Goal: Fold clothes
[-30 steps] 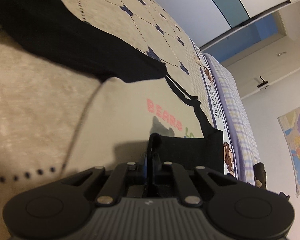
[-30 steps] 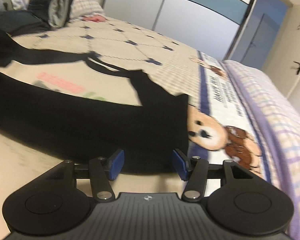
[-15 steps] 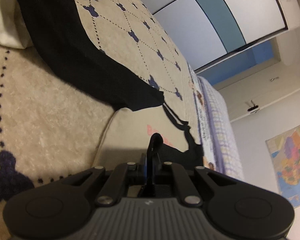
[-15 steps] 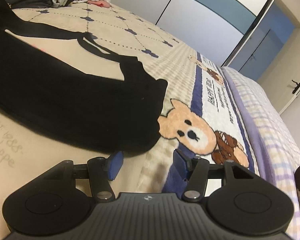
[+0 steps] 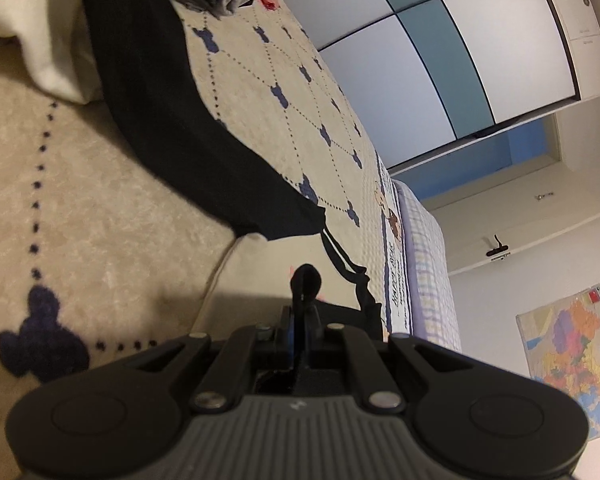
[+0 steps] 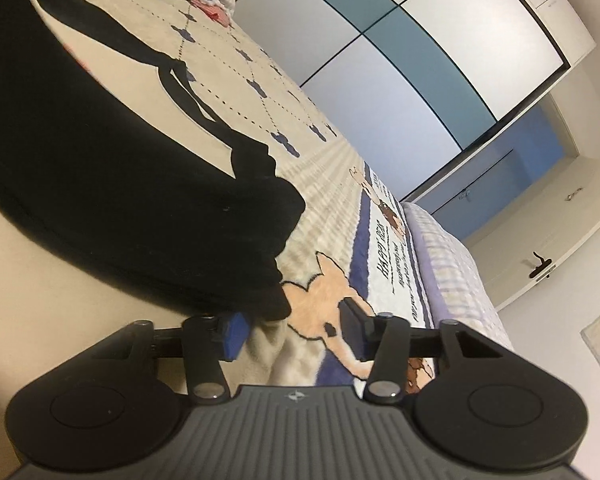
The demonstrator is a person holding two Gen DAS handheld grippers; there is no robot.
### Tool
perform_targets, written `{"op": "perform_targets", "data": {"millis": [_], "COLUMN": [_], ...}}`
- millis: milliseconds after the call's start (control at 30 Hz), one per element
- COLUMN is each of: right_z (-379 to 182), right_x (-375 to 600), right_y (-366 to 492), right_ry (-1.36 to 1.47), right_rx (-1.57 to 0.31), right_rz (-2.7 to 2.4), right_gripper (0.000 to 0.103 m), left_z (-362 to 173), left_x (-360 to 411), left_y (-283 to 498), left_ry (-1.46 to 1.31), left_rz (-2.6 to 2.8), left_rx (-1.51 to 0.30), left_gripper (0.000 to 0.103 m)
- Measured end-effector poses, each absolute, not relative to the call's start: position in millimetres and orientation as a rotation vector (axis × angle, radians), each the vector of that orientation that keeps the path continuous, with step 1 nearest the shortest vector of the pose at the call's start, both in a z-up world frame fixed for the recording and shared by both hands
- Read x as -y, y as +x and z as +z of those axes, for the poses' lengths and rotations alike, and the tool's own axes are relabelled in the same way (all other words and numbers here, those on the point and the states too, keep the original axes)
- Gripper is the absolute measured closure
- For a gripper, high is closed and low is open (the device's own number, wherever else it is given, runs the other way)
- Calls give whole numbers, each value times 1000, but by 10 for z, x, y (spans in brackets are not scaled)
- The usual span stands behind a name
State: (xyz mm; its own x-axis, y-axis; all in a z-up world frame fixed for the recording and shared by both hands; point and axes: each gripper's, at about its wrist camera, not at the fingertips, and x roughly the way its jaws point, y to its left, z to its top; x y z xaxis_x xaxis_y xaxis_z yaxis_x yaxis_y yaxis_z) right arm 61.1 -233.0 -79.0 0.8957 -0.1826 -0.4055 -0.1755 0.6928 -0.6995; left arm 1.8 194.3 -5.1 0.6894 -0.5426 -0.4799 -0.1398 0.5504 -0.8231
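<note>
On the bear blanket (image 6: 380, 264), your left gripper (image 5: 302, 320) pinches the half-folded shirt's (image 5: 260, 272) black hem; right gripper (image 6: 296, 334) gapes empty

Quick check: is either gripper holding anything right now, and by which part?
The left gripper is shut on a pinch of the garment's black fabric; which part is unclear. The right gripper is open and empty.

Your right gripper (image 6: 296, 334) hangs low over the blanket (image 6: 316, 216) with its blue-padded fingers (image 6: 233, 336) spread apart, gripping nothing. The black sleeve (image 6: 148, 208) of the cream garment (image 6: 52, 280) lies just ahead of the left finger. A bear print (image 6: 328, 300) shows between the fingers.
</note>
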Motion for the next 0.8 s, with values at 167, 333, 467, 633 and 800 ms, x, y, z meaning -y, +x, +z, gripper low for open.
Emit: {"op": "perform_targets", "data": {"millis": [167,333,467,633,800], "right_z": [-726,-542,-485,-666,-907], "right_x": [2426,2708,2840,2540,2234], "right_y": [645,729,794,673,442], "right_ry": [-766,-535,-403,-652,-1018], "right_rx": [-496,-550,-590,-520,-383], "right_rz": [-13,-15,-19,26,80], "right_gripper": [60,61,61,61,61], "left_z": [-208,-409,-560,-626,-624], "left_x": [-1915,-1906,-1931,-1932,-1893], "left_y": [-118,-202,-187,-135,-98], "left_ry": [-996,-1000,-988,-966,-913], "left_rz": [-260,-238,-215,-228,-236], "left_rx": [-858,-919,-958,-980,-990], "left_gripper": [99,99,99,98,98]}}
